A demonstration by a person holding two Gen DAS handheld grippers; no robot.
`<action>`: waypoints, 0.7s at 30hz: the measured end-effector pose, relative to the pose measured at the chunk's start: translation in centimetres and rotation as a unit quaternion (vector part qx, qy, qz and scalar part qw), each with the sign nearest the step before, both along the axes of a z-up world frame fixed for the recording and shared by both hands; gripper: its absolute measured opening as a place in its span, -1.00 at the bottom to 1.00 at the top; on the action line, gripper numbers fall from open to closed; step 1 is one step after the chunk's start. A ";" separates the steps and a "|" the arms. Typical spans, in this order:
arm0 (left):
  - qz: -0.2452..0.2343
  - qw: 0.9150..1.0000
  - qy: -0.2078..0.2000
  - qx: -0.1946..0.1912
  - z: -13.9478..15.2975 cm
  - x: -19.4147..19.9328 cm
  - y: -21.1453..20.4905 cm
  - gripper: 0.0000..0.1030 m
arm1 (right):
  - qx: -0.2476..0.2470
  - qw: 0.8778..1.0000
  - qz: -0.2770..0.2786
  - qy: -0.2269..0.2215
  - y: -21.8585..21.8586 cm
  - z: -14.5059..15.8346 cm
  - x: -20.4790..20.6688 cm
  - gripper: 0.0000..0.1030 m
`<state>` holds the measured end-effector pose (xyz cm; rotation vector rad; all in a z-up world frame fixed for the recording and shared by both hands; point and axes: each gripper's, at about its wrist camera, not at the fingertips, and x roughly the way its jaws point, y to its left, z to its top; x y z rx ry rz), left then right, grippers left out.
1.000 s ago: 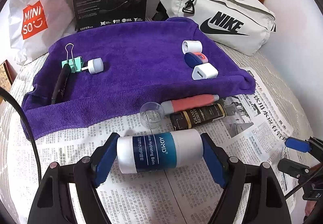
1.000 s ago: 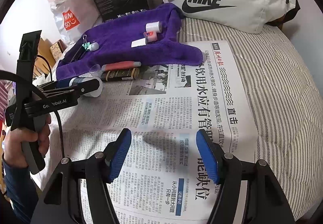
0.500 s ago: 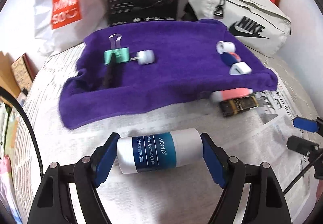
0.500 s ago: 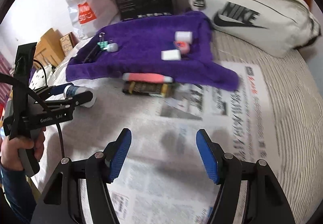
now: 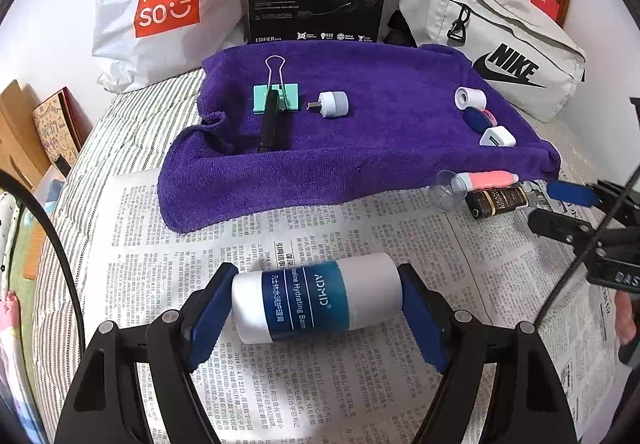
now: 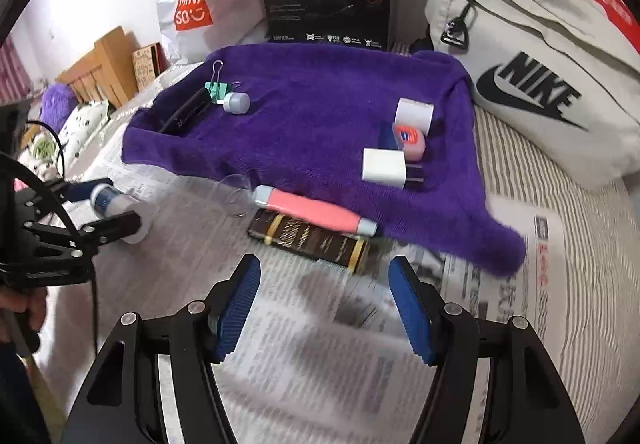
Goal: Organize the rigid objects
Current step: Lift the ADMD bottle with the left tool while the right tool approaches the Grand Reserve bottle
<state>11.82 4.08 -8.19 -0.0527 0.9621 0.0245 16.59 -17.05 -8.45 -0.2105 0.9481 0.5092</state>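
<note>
A: Left gripper (image 5: pixel 318 300) status?

B: Closed on the balm tube (image 5: pixel 316 298), white with a blue band. The tube lies crosswise between the two blue pads, one pad pressed on each end, held above the newspaper (image 5: pixel 248 244).

A: Right gripper (image 6: pixel 324 304)?

B: Jaws parted, nothing between them. Only blurred newspaper shows in the gap.

A: What lies ahead of the right gripper?

B: Just beyond its fingertips, a dark box with gold lettering (image 6: pixel 310 240). Touching the box's far side, a pink tube (image 6: pixel 316 210) along the near edge of the purple towel (image 6: pixel 312 92). A clear cup (image 6: pixel 236 194) lies at the tube's left end.

A: On the towel?

B: Far left of the right gripper: a green binder clip (image 6: pixel 217 90), a black pen (image 6: pixel 186 112) and a small white plug (image 6: pixel 237 102). Far right, clustered: a white roll (image 6: pixel 415 114), a pink-and-blue tin (image 6: pixel 408 140) and a white charger block (image 6: pixel 384 167).

A: Where is the left gripper from the right one?

B: Well off to its left, over the newspaper.
</note>
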 end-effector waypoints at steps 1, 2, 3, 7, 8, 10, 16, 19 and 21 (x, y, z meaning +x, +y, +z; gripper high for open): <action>-0.002 1.000 -0.001 0.000 0.0 0.0 0.0 0.53 | -0.007 1.000 0.004 0.000 0.0 -0.3 0.3 0.29; -0.003 1.000 -0.001 -0.001 0.0 0.0 0.0 0.52 | -0.011 1.000 0.008 0.001 0.1 -0.6 0.5 0.29; -0.003 1.000 -0.002 -0.005 0.0 -0.1 0.2 0.52 | -0.011 1.000 0.012 0.004 0.1 -0.9 0.7 0.32; -0.001 1.000 -0.005 -0.022 -0.1 -0.2 0.5 0.52 | 0.007 0.999 0.029 0.021 0.0 -2.0 1.4 0.38; -0.001 1.000 -0.005 -0.025 -0.1 -0.1 0.6 0.52 | 0.009 0.999 0.030 0.022 0.0 -2.2 1.6 0.39; -0.002 1.000 -0.005 -0.026 -0.1 -0.1 0.6 0.52 | 0.014 0.999 0.034 0.009 0.1 -2.2 1.6 0.42; -0.010 0.999 -0.003 -0.031 -0.2 -0.1 0.5 0.53 | 0.010 0.999 0.046 -0.013 0.7 -2.5 1.6 0.42; -0.012 0.999 -0.003 -0.033 -0.2 -0.2 0.5 0.53 | 0.009 0.998 0.060 -0.023 1.1 -2.5 1.1 0.36; -0.013 0.999 -0.002 -0.031 -0.2 -0.2 0.5 0.53 | 0.002 0.997 0.071 -0.027 1.4 -2.4 0.6 0.13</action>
